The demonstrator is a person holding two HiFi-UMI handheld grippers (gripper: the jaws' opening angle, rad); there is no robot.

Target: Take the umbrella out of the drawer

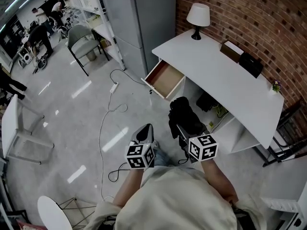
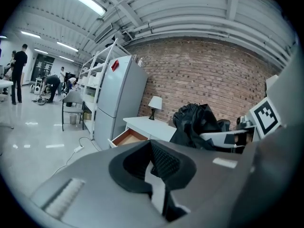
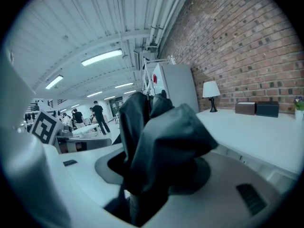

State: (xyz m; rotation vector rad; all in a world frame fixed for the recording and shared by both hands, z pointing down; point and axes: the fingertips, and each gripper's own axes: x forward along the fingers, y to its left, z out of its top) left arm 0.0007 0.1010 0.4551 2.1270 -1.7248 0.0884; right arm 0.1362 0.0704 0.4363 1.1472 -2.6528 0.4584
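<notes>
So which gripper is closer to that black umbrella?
Right. The right gripper is clamped on the umbrella; the left gripper, shut and empty, hangs beside it on its left, not touching.

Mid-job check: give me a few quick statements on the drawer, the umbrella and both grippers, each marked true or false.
1. The drawer stands pulled open. True.
2. The umbrella lies inside the drawer. False: it is out of the drawer, clamped in the right gripper, in front of the desk.
3. The left gripper is shut with nothing between its jaws. True.
4. The lamp stands on the floor. False: it stands on the desk, at the corner by the brick wall.
</notes>
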